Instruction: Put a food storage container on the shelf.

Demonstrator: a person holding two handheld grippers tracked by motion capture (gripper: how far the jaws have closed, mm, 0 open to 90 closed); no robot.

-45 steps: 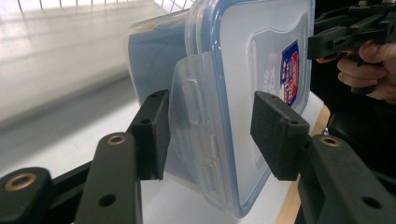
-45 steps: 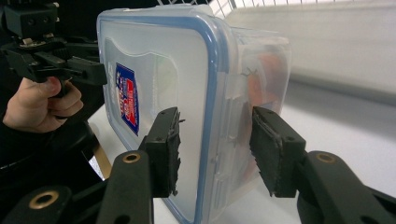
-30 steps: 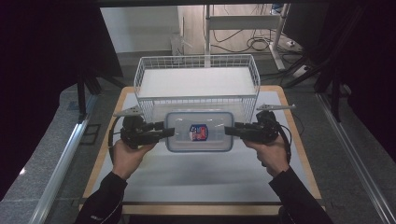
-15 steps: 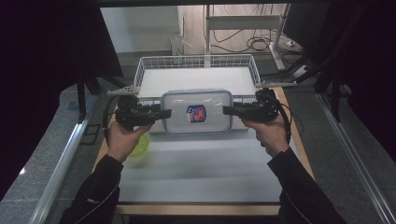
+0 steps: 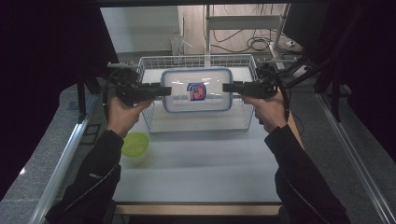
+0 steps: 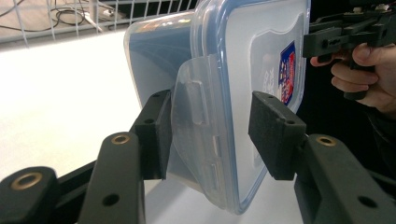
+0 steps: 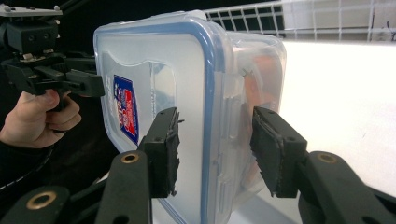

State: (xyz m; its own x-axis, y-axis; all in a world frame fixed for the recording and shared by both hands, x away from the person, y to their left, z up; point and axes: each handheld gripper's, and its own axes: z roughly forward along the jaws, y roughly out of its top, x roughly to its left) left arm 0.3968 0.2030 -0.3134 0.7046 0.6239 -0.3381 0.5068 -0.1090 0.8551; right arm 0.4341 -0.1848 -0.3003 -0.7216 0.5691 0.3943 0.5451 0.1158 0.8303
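Box (image 5: 197,89) hangs level over the wire basket (image 5: 243,122); my left tongs (image 5: 166,90) and right tongs (image 5: 227,87) each clench one end, so it cannot tip.

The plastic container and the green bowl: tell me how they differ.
The plastic container is clear and rectangular with a blue-edged lid and a label; the green bowl is round, yellow-green and lidless. The container is held up over the wire basket between the left gripper and right gripper; the bowl rests untouched on the table.
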